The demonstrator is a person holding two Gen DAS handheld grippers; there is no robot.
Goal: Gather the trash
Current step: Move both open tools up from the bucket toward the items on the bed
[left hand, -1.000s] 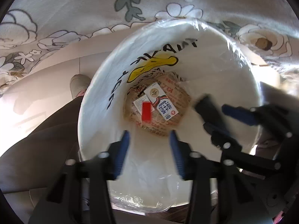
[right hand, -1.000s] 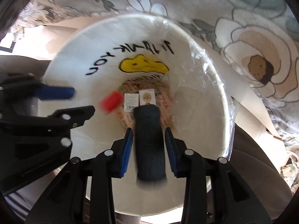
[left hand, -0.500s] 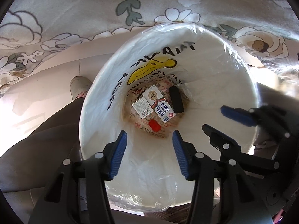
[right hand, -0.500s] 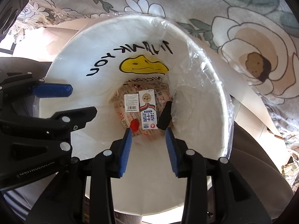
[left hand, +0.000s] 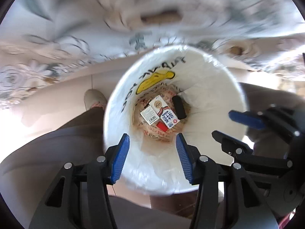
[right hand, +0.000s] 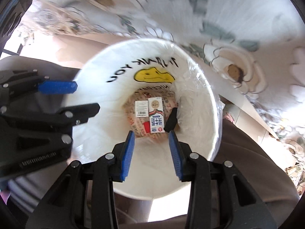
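A white bag-lined trash bin [left hand: 219, 87] [right hand: 99, 118] with a yellow smile and "THANK YOU" lettering lies straight below both grippers. At its bottom rest a milk carton [left hand: 164, 112] [right hand: 156, 114], a small white box [left hand: 149, 115] [right hand: 141, 108], a red piece [left hand: 162, 126] [right hand: 146, 126] and a black roll [left hand: 179, 106] [right hand: 171, 119]. My left gripper [left hand: 152, 158] hangs open above the bin with nothing between its blue pads. My right gripper [right hand: 151, 152] is open and empty too, and shows at the right of the left wrist view.
A floral cloth [left hand: 57, 28] [right hand: 238, 28] covers the surface beyond the bin. A person's trouser leg [left hand: 47, 152] [right hand: 247, 152] and a light shoe [left hand: 94, 99] are beside the bin. Pale floor [left hand: 47, 99] lies to the left of the bin.
The black roll left the right gripper and the red piece fell; both now lie at the bin's bottom. Both grippers have risen, so the bin looks smaller.
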